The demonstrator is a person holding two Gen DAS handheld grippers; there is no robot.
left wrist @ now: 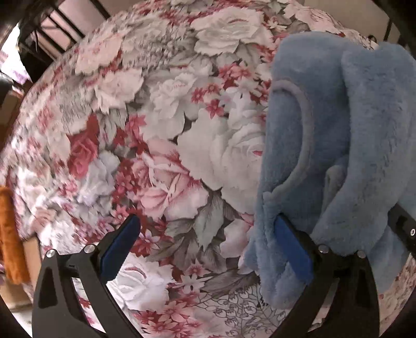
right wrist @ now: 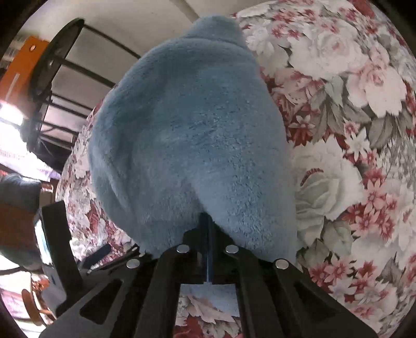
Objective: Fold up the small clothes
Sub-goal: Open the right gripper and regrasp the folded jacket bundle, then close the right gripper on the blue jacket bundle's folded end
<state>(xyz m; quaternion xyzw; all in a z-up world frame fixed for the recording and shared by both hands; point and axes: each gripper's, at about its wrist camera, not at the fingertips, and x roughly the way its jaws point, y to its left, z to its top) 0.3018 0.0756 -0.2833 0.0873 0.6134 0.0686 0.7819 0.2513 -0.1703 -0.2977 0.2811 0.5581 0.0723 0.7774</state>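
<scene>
Pressed together, the right tongs point(right wrist: 208, 234) pinch the near edge of a blue fleece garment point(right wrist: 192, 135) lying on the floral bedspread point(right wrist: 351, 156). Left tongs point(left wrist: 205, 247) stand spread, one pad against its bound hem. Soft, light, floppy: best gripped at hems or corners. Black metal frame point(right wrist: 65, 78) stands well clear.

this looks like a bedroom in a home. the work surface is a bed covered by a floral sheet point(left wrist: 161, 145) with big white and pink roses, and at its far edge stands a black metal frame point(right wrist: 65, 65) with bars, like a headboard, before a plain pale wall point(right wrist: 156, 23). beside the bed, things are cluttered and too blurred to name.
</scene>
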